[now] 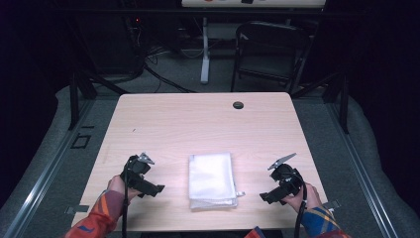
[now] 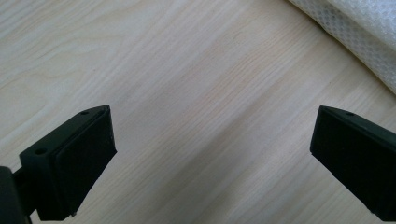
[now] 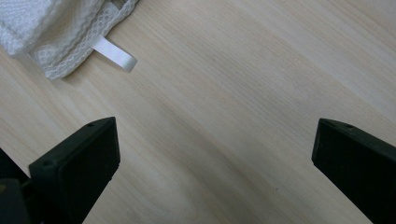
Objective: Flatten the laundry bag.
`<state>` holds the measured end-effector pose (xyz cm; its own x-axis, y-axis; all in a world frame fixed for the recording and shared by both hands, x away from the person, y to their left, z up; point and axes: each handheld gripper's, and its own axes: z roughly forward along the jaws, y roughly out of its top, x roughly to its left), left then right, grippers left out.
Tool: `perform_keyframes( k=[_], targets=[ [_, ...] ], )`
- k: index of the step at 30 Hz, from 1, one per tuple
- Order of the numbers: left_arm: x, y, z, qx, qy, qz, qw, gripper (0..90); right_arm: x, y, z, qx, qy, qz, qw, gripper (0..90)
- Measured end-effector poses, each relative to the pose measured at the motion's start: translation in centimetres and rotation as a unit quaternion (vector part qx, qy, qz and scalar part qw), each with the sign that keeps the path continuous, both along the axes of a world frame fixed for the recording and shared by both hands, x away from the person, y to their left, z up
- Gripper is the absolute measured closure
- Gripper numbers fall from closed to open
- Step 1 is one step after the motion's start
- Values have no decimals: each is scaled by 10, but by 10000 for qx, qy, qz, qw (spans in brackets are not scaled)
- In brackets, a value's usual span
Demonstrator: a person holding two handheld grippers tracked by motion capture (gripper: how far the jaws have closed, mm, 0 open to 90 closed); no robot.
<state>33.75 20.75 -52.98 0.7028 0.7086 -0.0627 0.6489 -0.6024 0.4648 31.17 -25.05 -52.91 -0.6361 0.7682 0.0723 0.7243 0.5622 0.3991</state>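
Grippers both wide apart and holding nothing: my left gripper (image 1: 159, 188) sits just left of the folded white mesh cloth (image 1: 212, 180), my right gripper (image 1: 264, 197) just right of it, each clear of the fabric on the wooden table (image 1: 198, 119). Risk as I judge it: a pinch on the top layer alone would peel the stack open, and the small white loop tag (image 3: 114, 54) at the near right corner could snag a jaw. Count: one cloth, one tag, two grippers, one dark grommet (image 1: 238, 104) at the far edge.
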Motion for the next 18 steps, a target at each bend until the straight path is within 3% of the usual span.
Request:
perform_keyframes(
  k=[4, 5, 6, 11, 12, 18],
  targets=[
    [-1, -3, 1, -18, -6, -107, 9999, 0, -2, 1, -1, 100, -2, -44, 9999, 11],
    [-1, -3, 1, -27, -5, -118, 9999, 0, -1, 1, 1, 29, 26, 12, 10000, 11],
    [-1, -3, 1, -27, -5, -118, 9999, 0, -1, 2, 0, 133, 38, 0, 9999, 11],
    [-4, -5, 2, -51, -46, -155, 9999, 0, -1, 3, 0, 48, 75, 50, 9999, 12],
    [-4, -5, 3, -49, -76, -178, 9998, 0, -3, 6, -3, 242, -49, -117, 9996, 14],
    [-6, -14, 6, -130, -141, -324, 9993, 0, -1, 7, 0, 87, 93, 101, 9999, 17]
  ],
)
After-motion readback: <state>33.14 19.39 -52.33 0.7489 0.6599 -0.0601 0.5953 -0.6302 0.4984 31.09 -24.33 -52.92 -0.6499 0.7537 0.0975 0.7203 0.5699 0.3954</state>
